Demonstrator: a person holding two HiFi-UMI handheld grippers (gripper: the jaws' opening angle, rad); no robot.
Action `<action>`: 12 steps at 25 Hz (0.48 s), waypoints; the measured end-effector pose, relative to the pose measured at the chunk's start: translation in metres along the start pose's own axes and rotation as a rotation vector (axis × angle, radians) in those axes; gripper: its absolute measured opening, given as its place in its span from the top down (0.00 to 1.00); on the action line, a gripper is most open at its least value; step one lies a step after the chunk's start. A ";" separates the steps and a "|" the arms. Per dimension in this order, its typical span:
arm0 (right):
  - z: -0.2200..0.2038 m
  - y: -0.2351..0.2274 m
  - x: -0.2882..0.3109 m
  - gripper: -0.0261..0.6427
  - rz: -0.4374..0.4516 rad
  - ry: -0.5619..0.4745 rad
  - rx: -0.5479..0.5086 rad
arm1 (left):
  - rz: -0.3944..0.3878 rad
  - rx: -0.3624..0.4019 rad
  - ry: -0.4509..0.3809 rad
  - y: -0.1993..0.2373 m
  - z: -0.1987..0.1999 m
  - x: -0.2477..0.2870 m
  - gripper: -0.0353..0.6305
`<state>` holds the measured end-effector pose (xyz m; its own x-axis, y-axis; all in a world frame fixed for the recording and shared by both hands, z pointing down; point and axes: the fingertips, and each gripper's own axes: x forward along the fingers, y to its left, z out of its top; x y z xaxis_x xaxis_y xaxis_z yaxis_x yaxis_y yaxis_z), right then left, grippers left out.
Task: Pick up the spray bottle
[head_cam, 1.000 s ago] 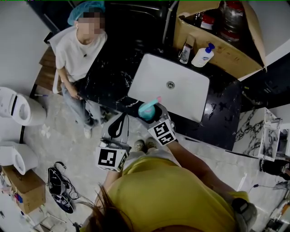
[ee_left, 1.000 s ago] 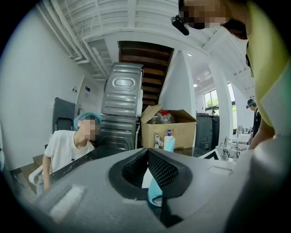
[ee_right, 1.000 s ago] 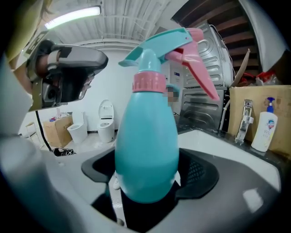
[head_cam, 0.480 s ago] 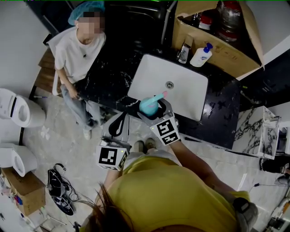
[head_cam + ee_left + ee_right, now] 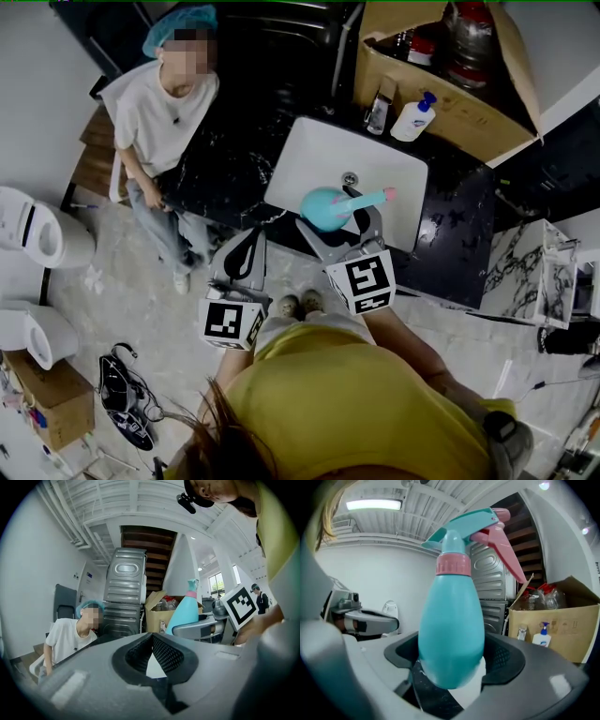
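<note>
The spray bottle [image 5: 325, 206] is teal with a pink collar and a pink trigger. It hangs above the front edge of the white sink [image 5: 309, 155], and my right gripper [image 5: 339, 219] is shut on its rounded body. In the right gripper view the bottle [image 5: 452, 620] stands upright between the dark pads [image 5: 508, 660] of that gripper [image 5: 452, 663], its base clear of the counter. My left gripper [image 5: 246, 259] stays low at the counter's front edge, shut and empty. In the left gripper view its tips [image 5: 152, 637] meet, and the bottle [image 5: 185, 613] shows to the right.
A black marble counter [image 5: 225, 159] surrounds the sink. Behind the sink stand an open cardboard box [image 5: 469, 103] and a white pump bottle [image 5: 412, 120]. A person [image 5: 164, 103] sits at the counter's left end. A white toilet [image 5: 37, 225] stands on the floor at far left.
My right gripper has risen with the spray bottle, carrying it up and to the right over the sink's front. The left gripper has not moved.
</note>
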<state>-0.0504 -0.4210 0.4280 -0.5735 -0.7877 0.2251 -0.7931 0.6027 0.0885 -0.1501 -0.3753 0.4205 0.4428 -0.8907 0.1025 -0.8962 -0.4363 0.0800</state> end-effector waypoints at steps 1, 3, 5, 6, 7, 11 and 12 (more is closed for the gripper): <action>0.005 -0.002 -0.003 0.37 -0.013 -0.008 0.003 | 0.001 0.002 -0.001 0.001 0.001 0.000 0.95; 0.012 -0.005 -0.010 0.37 -0.040 -0.016 0.006 | 0.003 0.007 0.000 0.002 0.003 0.000 0.95; 0.015 -0.009 -0.016 0.37 -0.067 -0.017 0.000 | 0.005 0.008 -0.001 0.002 0.003 -0.001 0.95; 0.015 -0.011 -0.018 0.38 -0.077 -0.016 -0.003 | 0.005 0.009 -0.001 0.002 0.003 0.000 0.95; 0.015 -0.013 -0.020 0.38 -0.085 -0.015 -0.006 | 0.004 0.009 -0.001 0.002 0.003 0.000 0.95; 0.010 -0.018 -0.023 0.38 -0.104 -0.004 -0.008 | -0.002 0.008 0.001 0.001 0.002 0.002 0.95; 0.009 -0.018 -0.023 0.38 -0.107 0.000 -0.006 | -0.004 0.008 0.001 0.001 0.002 0.002 0.95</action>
<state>-0.0244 -0.4151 0.4126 -0.4853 -0.8477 0.2141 -0.8487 0.5156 0.1176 -0.1500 -0.3781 0.4185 0.4462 -0.8890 0.1031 -0.8947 -0.4407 0.0724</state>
